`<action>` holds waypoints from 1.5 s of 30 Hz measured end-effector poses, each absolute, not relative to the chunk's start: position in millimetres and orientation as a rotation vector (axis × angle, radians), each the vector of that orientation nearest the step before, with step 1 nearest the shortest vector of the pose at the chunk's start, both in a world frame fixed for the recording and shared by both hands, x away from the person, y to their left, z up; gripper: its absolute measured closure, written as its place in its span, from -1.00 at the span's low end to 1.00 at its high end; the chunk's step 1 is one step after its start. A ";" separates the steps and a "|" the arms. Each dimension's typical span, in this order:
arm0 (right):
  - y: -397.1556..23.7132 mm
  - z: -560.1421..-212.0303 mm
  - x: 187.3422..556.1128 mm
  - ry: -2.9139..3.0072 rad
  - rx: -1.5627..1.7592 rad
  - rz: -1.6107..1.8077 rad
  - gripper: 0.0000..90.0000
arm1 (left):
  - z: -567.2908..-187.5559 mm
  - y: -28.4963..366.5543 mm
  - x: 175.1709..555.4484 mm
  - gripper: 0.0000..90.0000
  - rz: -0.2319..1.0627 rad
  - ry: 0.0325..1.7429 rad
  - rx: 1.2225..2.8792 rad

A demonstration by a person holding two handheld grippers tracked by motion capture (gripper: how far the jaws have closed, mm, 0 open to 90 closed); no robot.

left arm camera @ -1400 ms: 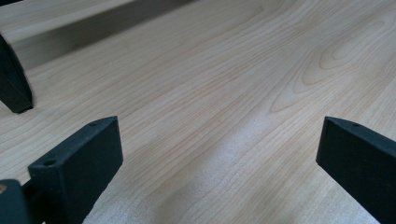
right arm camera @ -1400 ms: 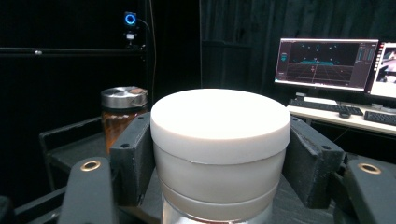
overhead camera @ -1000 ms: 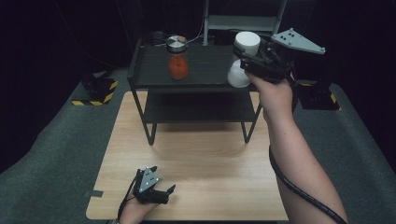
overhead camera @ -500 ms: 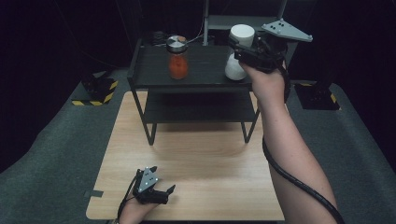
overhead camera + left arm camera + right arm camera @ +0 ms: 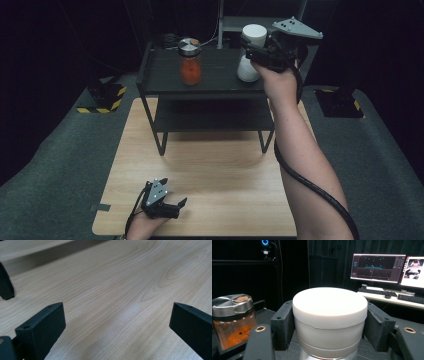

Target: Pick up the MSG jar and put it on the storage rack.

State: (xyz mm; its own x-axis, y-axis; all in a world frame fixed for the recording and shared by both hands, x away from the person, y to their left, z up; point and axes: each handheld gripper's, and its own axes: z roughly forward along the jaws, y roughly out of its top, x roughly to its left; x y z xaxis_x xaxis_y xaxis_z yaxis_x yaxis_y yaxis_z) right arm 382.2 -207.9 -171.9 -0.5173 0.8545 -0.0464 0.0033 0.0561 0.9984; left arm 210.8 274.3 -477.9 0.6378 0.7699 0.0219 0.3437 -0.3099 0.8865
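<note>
Since a second ago the right gripper (image 5: pixel 251 50) has carried the white jar (image 5: pixel 250 57) from the shelf's (image 5: pixel 165 80) right edge toward its middle, nearer the orange-filled jar (image 5: pixel 190 62). The white jar is a squat cylinder, its lid broader. It sits clamped between the gripper's jaws, at 12 o'clock from the hand. The left gripper (image 5: pixel 175 205) rests wide open on the bench (image 5: pixel 225 170) at 7 o'clock.

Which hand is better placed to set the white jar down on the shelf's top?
The right. The right gripper is shut on the white jar over the shelf. The left gripper rests open, low on the wooden table.
</note>
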 end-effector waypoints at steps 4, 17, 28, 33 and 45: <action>-210.0 -172.6 385.2 1.633 0.885 1.559 -0.26 | -477.6 273.9 210.9 -0.98 0.565 0.877 1.911; -207.7 -170.3 389.8 1.655 0.892 1.567 -0.26 | -478.2 275.3 211.2 -0.98 0.557 0.881 1.903; -208.7 -173.6 390.3 1.647 0.893 1.575 -0.27 | -478.0 275.2 211.6 -0.98 0.555 0.882 1.904; -207.8 -175.0 389.9 1.642 0.893 1.578 -0.27 | -477.8 274.9 211.5 -0.98 0.558 0.880 1.907; -207.5 -174.8 387.3 1.657 0.902 1.558 -0.51 | -477.7 275.0 211.6 -0.98 0.558 0.873 1.911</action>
